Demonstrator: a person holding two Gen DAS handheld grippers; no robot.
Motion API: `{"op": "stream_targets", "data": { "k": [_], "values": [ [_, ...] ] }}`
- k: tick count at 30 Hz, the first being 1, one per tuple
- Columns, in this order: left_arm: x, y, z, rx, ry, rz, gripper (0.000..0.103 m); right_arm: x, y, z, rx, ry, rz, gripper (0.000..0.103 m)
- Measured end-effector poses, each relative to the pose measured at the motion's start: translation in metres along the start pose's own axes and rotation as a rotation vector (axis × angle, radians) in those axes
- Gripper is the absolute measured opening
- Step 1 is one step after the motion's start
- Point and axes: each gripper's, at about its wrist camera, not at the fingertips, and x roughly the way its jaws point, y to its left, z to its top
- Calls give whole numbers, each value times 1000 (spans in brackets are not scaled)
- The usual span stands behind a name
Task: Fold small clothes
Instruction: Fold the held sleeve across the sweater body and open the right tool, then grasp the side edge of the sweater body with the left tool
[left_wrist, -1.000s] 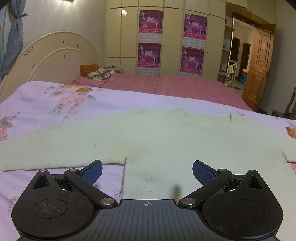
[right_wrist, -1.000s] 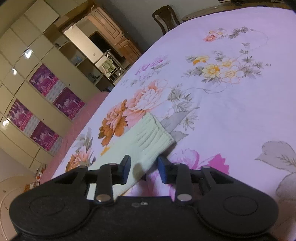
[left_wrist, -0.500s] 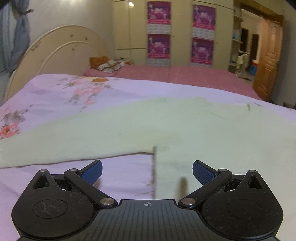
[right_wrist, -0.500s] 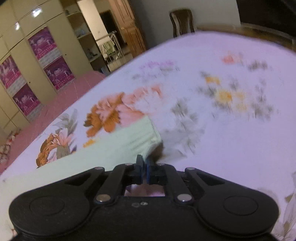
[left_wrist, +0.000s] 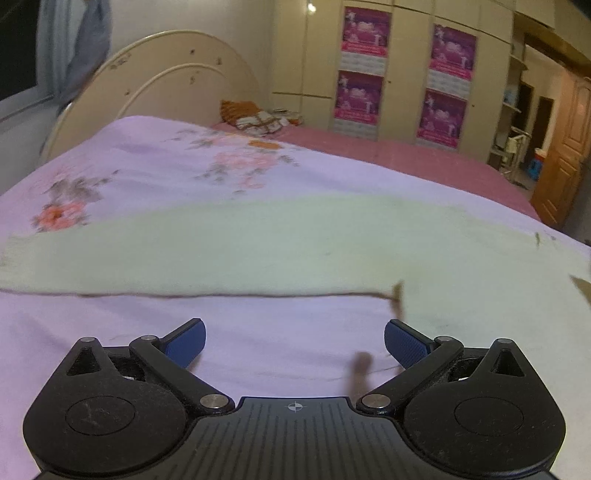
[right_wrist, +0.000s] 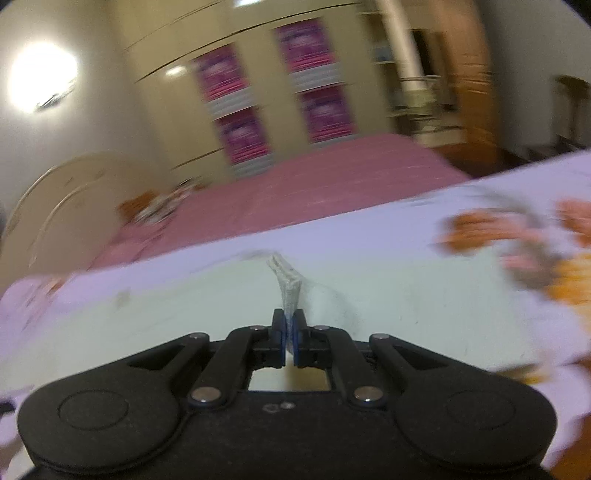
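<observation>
Underneath, floral bedsheet (left_wrist: 147, 177); wardrobe (left_wrist: 402, 74) beyond.

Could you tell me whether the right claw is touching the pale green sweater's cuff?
Touching. The right wrist view shows the right claw shut on the cuff, whose ribbed edge stands up from between the pads.

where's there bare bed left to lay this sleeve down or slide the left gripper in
Bare lilac sheet lies between the left gripper and the near edge of the pale green sweater, and beyond it toward the headboard. The sweater's body fills the right side, where the right gripper pinches the cuff.
</observation>
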Motion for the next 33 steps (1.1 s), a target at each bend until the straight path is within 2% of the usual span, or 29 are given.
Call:
{"op": "stream_targets", "data": {
  "k": [3, 6, 8, 10, 13, 14, 15, 16, 17, 20, 22, 26, 27, 28, 29, 30, 31, 33],
  "values": [
    [-3, 11, -5, 0, 10, -10, 103, 20, 52, -12, -92, 32, 77, 4],
    [-6, 18, -9, -12, 16, -23, 103, 36, 86, -19, -145, 85, 135, 5],
    [-10, 18, -11, -22, 14, -31, 103, 49, 107, -32, -220, 177, 155, 18],
    [-10, 14, -10, -25, 8, -48, 103, 38, 123, -38, -328, 132, 135, 30],
    [-13, -1, -8, -21, -4, -96, 102, 10, 116, -37, -330, 78, 165, 22],
    [-12, -8, -7, -17, -6, -116, 96, 6, 109, -36, -325, 76, 149, 22],
    [-9, -21, -5, -15, -6, -152, 71, 2, 101, -36, -314, 74, 133, 21],
    [-6, -31, -3, -14, 7, -178, 62, -3, 92, -35, -299, 70, 123, 21],
    [-1, -45, 0, -19, 23, -218, 59, -9, 84, -34, -277, 64, 109, 20],
    [15, -89, 11, -28, 34, -359, 59, -25, 66, -37, -219, 47, 63, 21],
    [32, -122, 19, -27, 71, -454, 59, -36, 50, -35, -182, 41, 36, 22],
    [80, -171, 26, -43, 202, -501, 58, -38, 28, -36, -130, 41, -13, 24],
    [88, -180, 27, -44, 188, -497, 57, -41, 22, -37, -117, 42, -24, 24],
    [91, -187, 29, -32, 183, -499, 51, -44, 15, -37, -104, 41, -37, 24],
    [97, -194, 32, -21, 187, -500, 16, -42, 12, -38, -93, 39, -49, 24],
    [103, -198, 33, -23, 198, -504, 4, -44, 5, -38, -75, 37, -60, 25],
    [104, -199, 34, -29, 192, -504, 4, -44, 0, -39, -55, 35, -66, 25],
    [99, -190, 43, -34, 109, -501, 4, -45, -14, -39, 1, 37, -74, 25]
  ]
}}
